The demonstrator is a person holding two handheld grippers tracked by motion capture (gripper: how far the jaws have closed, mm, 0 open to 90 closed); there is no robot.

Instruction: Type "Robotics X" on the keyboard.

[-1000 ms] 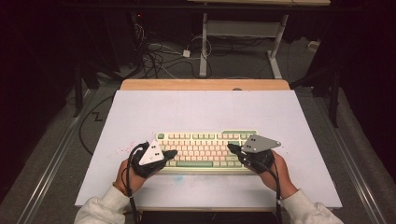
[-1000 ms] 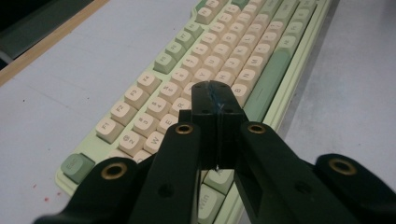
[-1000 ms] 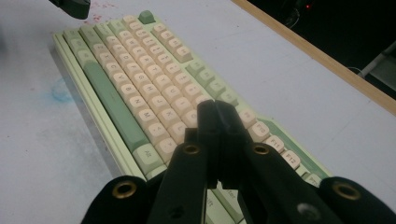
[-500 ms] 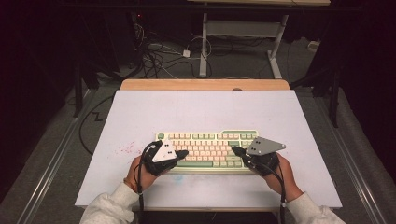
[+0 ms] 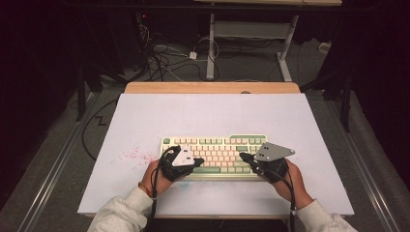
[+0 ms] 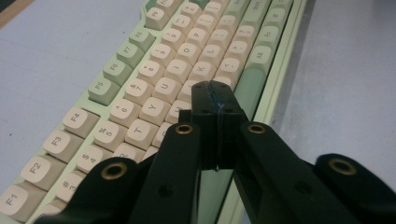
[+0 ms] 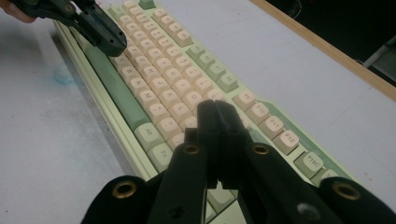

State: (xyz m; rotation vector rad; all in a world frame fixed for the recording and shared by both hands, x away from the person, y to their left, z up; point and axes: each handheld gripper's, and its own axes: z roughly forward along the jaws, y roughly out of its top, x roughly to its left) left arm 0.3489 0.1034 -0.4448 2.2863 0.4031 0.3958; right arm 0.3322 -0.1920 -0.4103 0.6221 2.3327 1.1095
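Lying flat, the keyboard runs lengthwise across the table.

left gripper: jaws pressed together, points to 3 o'clock | right gripper: jaws pressed together, points to 10 o'clock

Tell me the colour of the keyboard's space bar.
Green; the space bar shows best in the right gripper view.

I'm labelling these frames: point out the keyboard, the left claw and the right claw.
keyboard [image 5: 217, 151]: high view, on its cream keys.
left claw [image 6: 215, 98]: left gripper view, at the shut tips.
right claw [image 7: 217, 116]: right gripper view, at the shut tips.
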